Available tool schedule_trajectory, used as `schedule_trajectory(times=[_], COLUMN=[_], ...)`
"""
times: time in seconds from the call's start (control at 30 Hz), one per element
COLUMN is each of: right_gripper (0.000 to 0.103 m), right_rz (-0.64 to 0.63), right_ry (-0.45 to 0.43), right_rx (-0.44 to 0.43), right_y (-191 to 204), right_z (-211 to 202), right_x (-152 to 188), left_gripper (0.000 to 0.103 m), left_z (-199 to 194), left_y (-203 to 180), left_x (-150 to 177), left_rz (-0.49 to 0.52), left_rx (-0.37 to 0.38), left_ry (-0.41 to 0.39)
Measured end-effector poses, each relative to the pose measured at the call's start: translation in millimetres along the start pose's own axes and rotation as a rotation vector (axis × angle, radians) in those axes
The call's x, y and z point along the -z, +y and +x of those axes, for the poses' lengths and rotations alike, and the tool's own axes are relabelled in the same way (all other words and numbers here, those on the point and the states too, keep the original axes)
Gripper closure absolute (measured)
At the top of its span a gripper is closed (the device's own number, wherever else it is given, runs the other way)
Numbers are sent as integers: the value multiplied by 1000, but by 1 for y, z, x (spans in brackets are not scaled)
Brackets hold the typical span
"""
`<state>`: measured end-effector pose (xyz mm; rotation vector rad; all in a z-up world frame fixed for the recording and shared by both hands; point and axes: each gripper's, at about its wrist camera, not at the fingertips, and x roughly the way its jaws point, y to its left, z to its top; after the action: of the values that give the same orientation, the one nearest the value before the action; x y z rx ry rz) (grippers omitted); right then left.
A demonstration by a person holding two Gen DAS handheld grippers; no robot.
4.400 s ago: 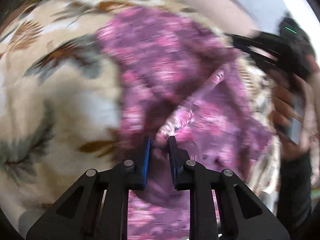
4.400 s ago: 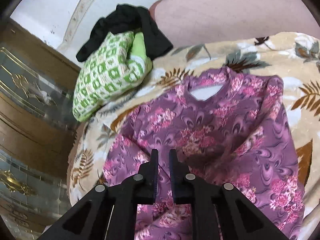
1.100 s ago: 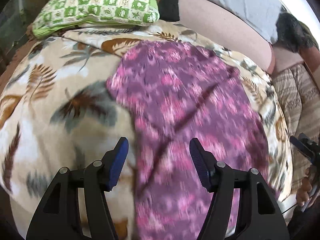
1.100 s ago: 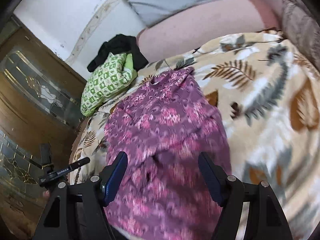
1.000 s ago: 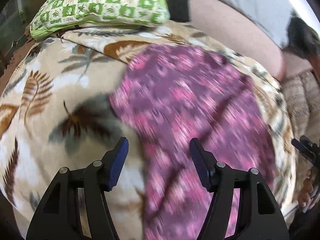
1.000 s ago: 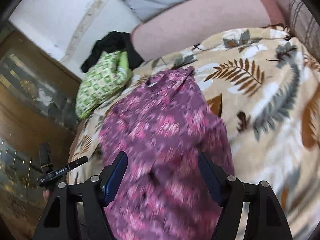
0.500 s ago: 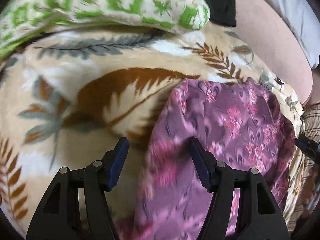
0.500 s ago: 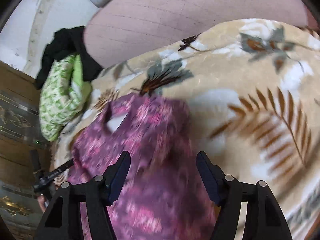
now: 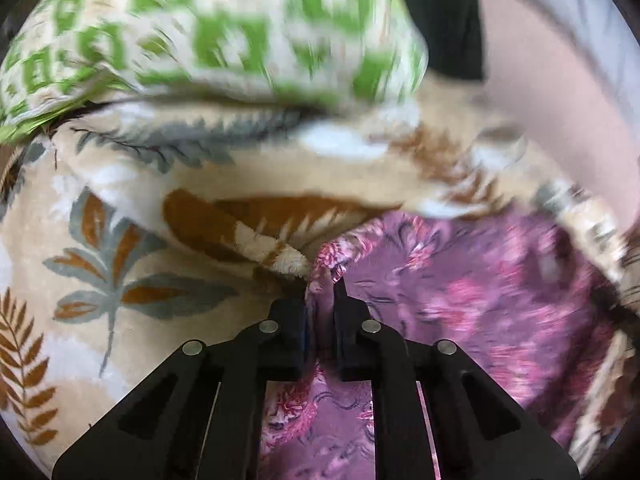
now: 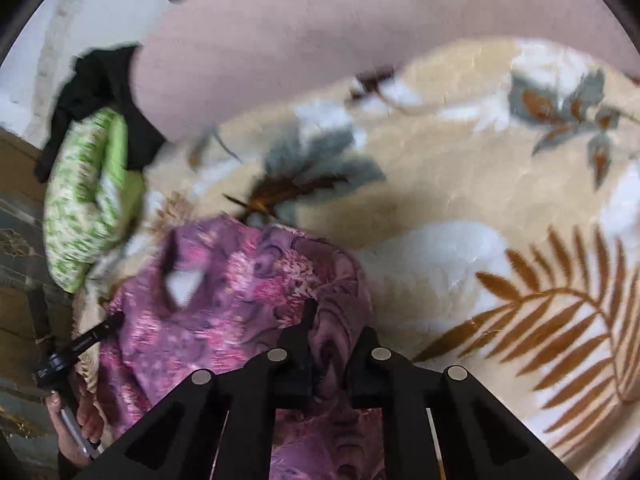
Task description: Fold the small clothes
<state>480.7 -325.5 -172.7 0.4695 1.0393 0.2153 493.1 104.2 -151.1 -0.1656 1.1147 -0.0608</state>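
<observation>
Purple floral top [image 9: 460, 300] lies spread on the cream leaf-print blanket [image 9: 120, 280], its collar end toward the head of the bed. Both tools have just closed their jaws, and cloth sits pinched in each.

From the left wrist view, the left gripper [image 9: 322, 292] is clamped on an upper corner of the garment, a ridge of fabric standing up between the two black fingers. The rest of the top stretches away toward 3 o'clock and down past 6 o'clock beneath the tool. Straight ahead at 12 o'clock a green-and-white checked pillow [image 9: 200, 28] rests on the blanket's far edge, blurred. Behind it, at about 1 o'clock, a dark garment [image 9: 444, 20] leans on the pinkish headboard [image 9: 532, 92].

From the right wrist view, the right gripper [image 10: 332, 328] is likewise shut on the top [image 10: 240, 300], a bunched fold bulging between its fingers. The neck opening shows at 9 o'clock from the jaws, with pale blanket [image 10: 460, 208] visible through it. Bare blanket runs out toward 3 o'clock, with a brown fern frond printed on it. The pillow [image 10: 88, 208] sits at 10 o'clock, the dark garment [image 10: 100, 96] draped over its top against the headboard [image 10: 360, 20]. At 8 o'clock the person's left hand [image 10: 80, 420] grips the handle of the other tool.
</observation>
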Motion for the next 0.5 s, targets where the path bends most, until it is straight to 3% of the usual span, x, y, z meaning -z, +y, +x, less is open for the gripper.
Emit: schedule_trajectory(times=[0.17, 0.27, 0.33, 0.4, 0.5], right_gripper=[96, 96, 96, 96, 96], right_rz=[-91, -132, -133, -106, -4], right_ry=[-157, -227, -263, -277, -263], right_rx=[-100, -123, -148, -149, -113], right_y=[25, 30, 24, 12, -15], right_z=[-101, -159, -197, -220, -229], right_x=[37, 85, 134, 179, 256], left_gripper=[97, 97, 97, 97, 97], left_z=[-96, -167, -213, -232, -226], left_y=[14, 14, 11, 5, -2], left_x=[36, 88, 146, 194, 270], left_rz=[-32, 8, 47, 79, 125], left_rx=[130, 175, 187, 177, 151], left_ry=[-109, -203, -253, -250, -147])
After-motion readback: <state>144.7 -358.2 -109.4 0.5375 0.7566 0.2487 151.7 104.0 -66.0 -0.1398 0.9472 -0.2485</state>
